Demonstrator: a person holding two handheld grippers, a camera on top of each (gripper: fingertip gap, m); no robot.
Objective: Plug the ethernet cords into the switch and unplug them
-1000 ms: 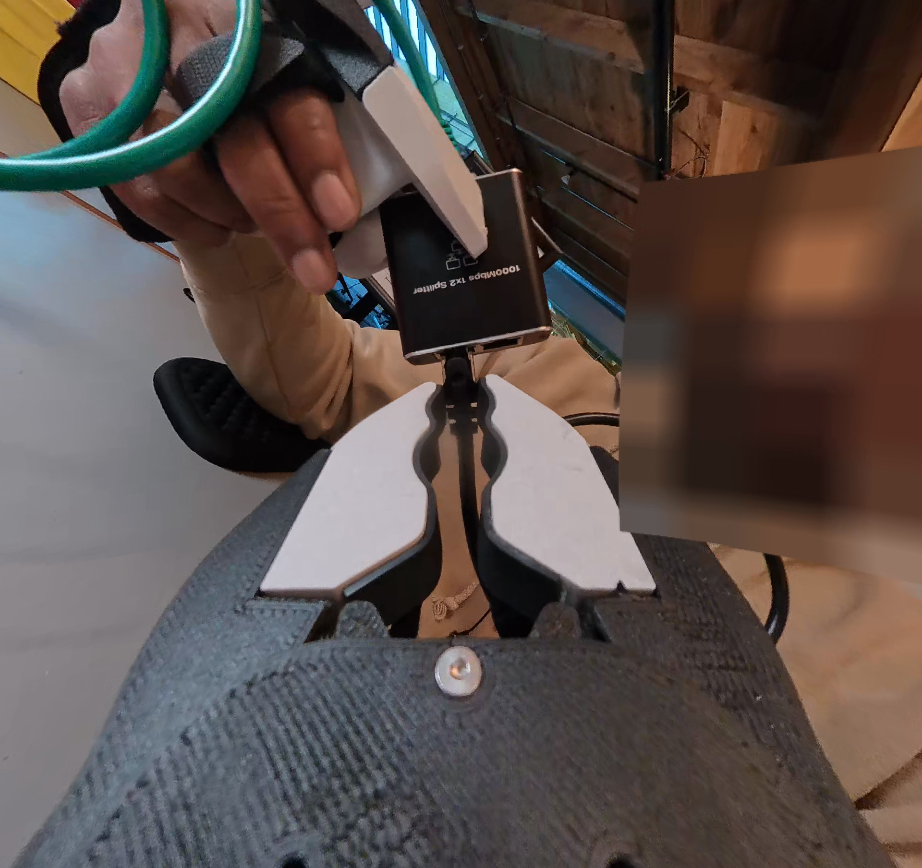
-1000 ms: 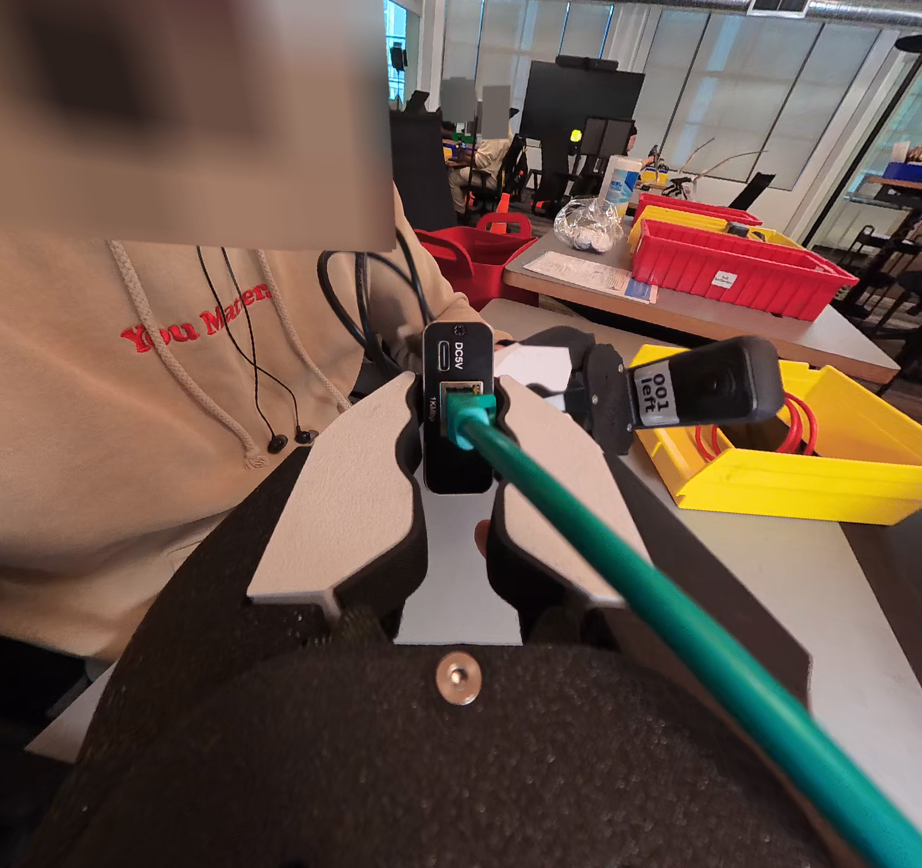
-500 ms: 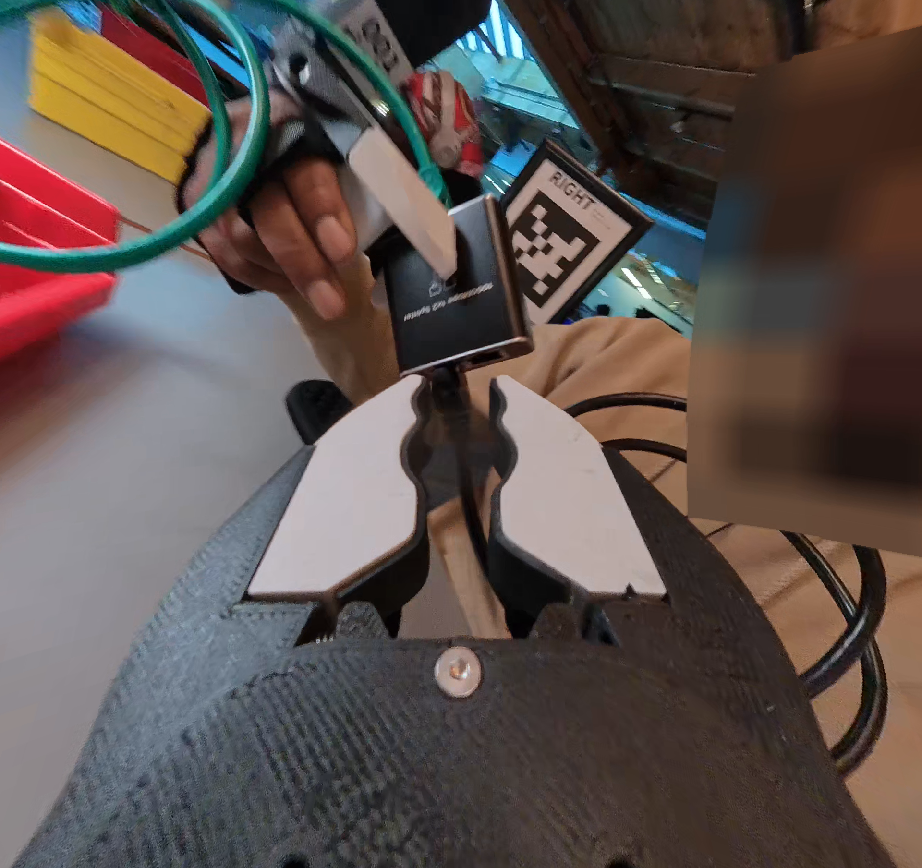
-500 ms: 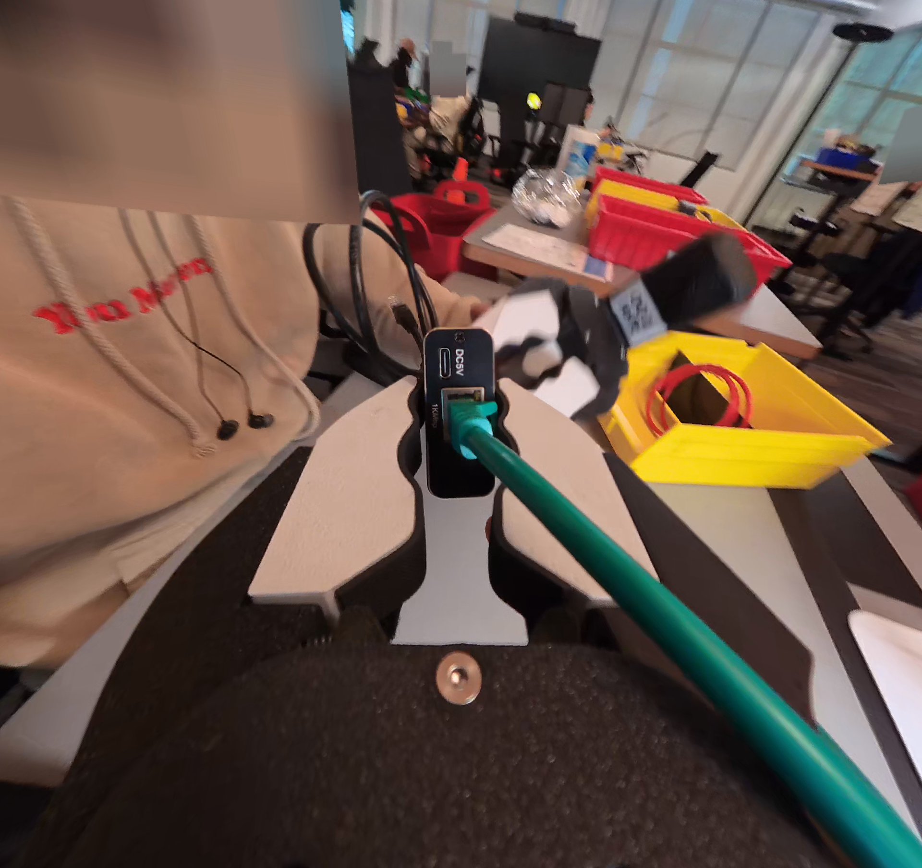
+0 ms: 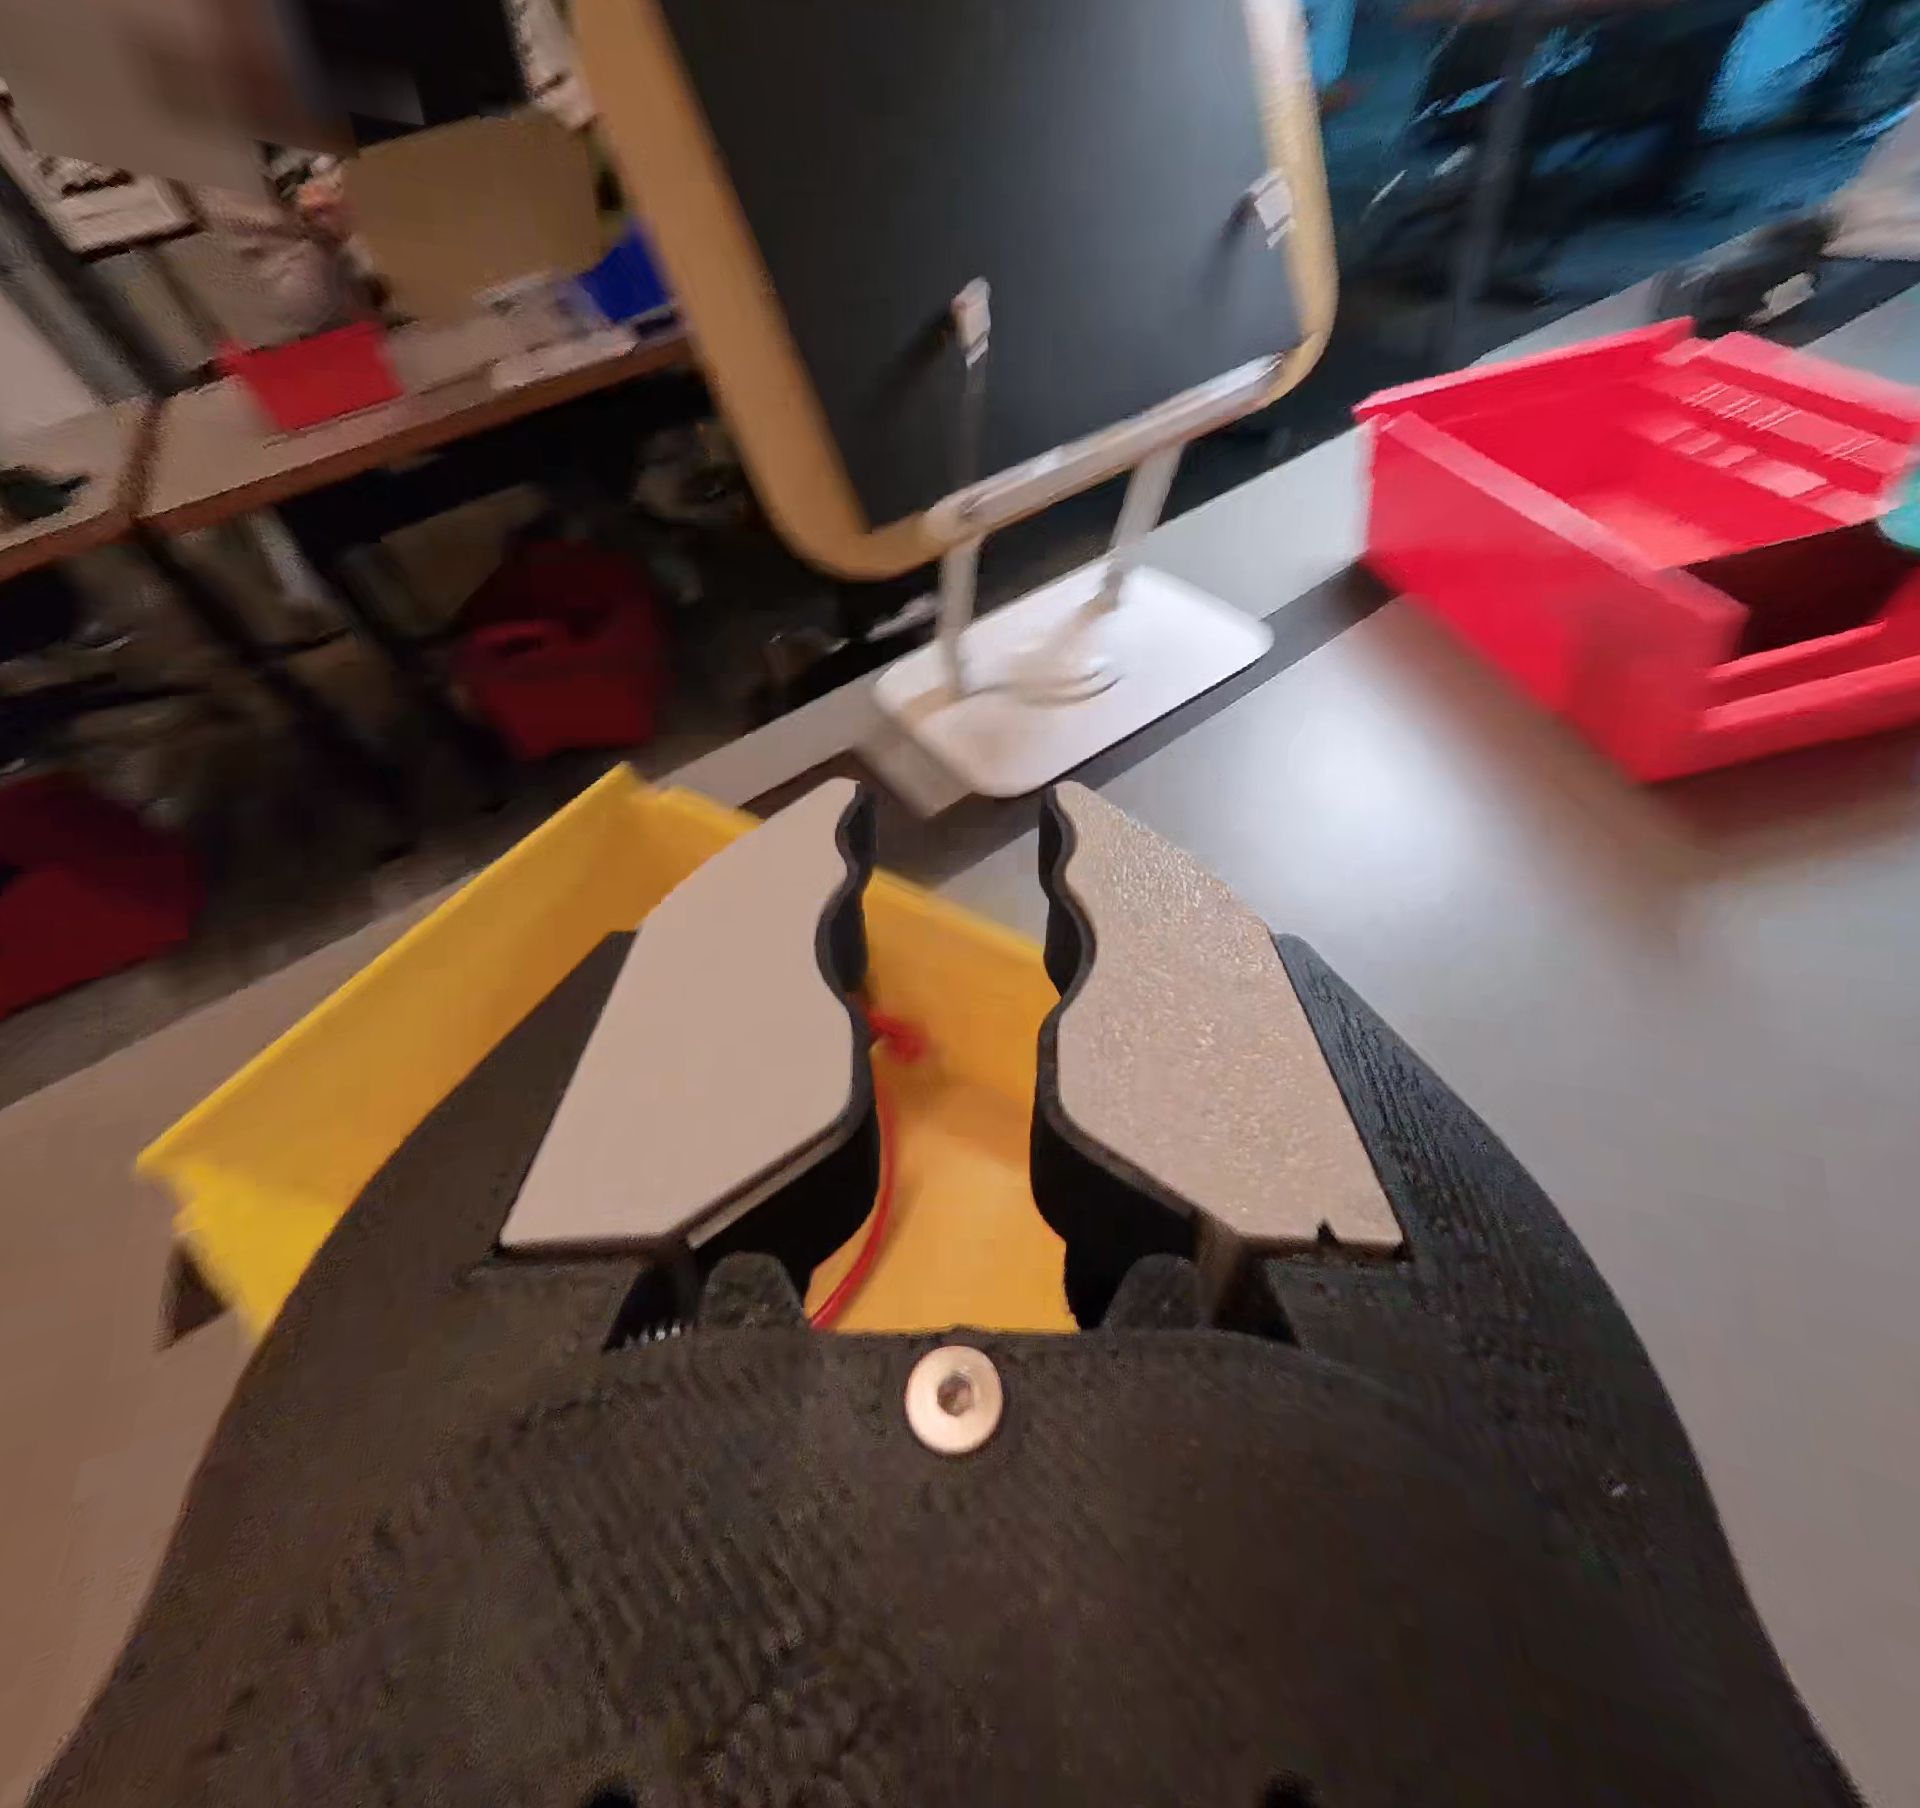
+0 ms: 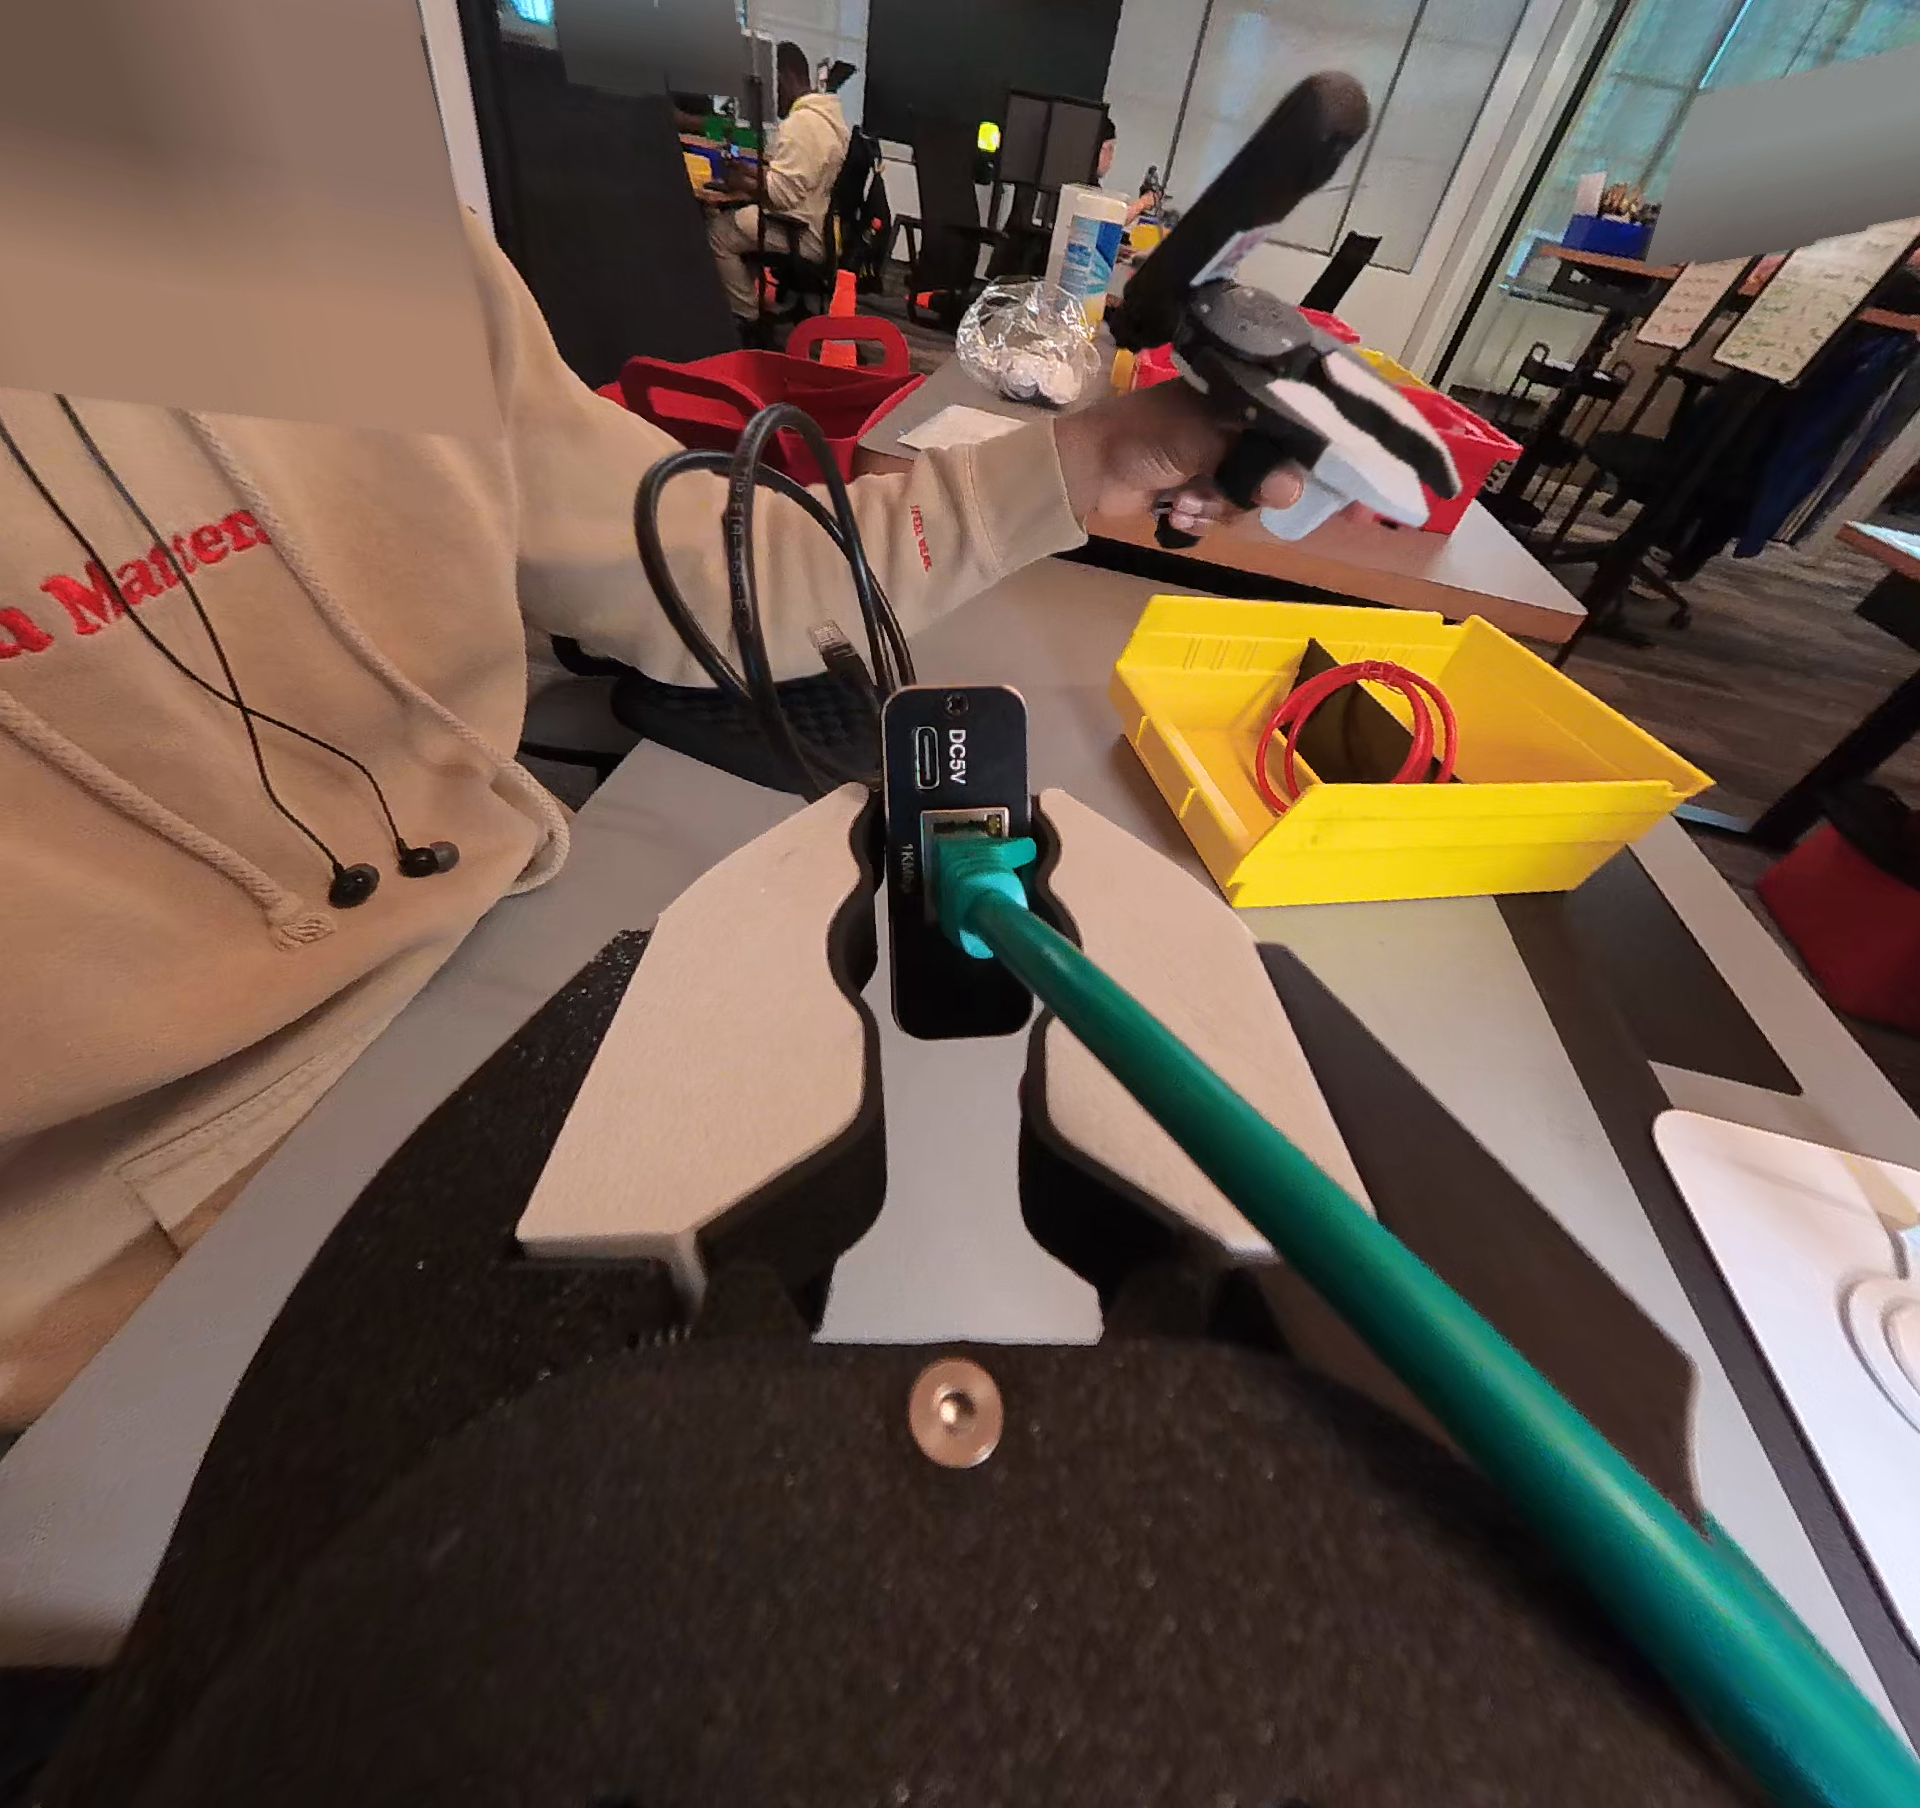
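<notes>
Starting at the far left of the right wrist view, a person in a cream hooded top sits close, with black earbuds dangling on thin wires over the chest. Just right of that, a black cord loops up over the sleeve, its clear plug hanging free beside the switch and not plugged into anything visible. At the centre, the right gripper has its two pale fingers closed snugly on the sides of the small black switch, which stands upright between them with its port face toward the camera. A green ethernet cord is seated in the switch's port and runs down and off to the lower right corner. Farther right, above the grey table, the person's left hand holds the left gripper raised in the air, well apart from the switch; in its own view the left gripper has its fingers spread with a clear gap and nothing between them. Under it sits a yellow bin on the table, holding a coiled red cord, part of which shows through the gap in the left wrist view. Right of that in the left wrist view stands a tilted framed board on a white stand, then a red bin, both blurred.
</notes>
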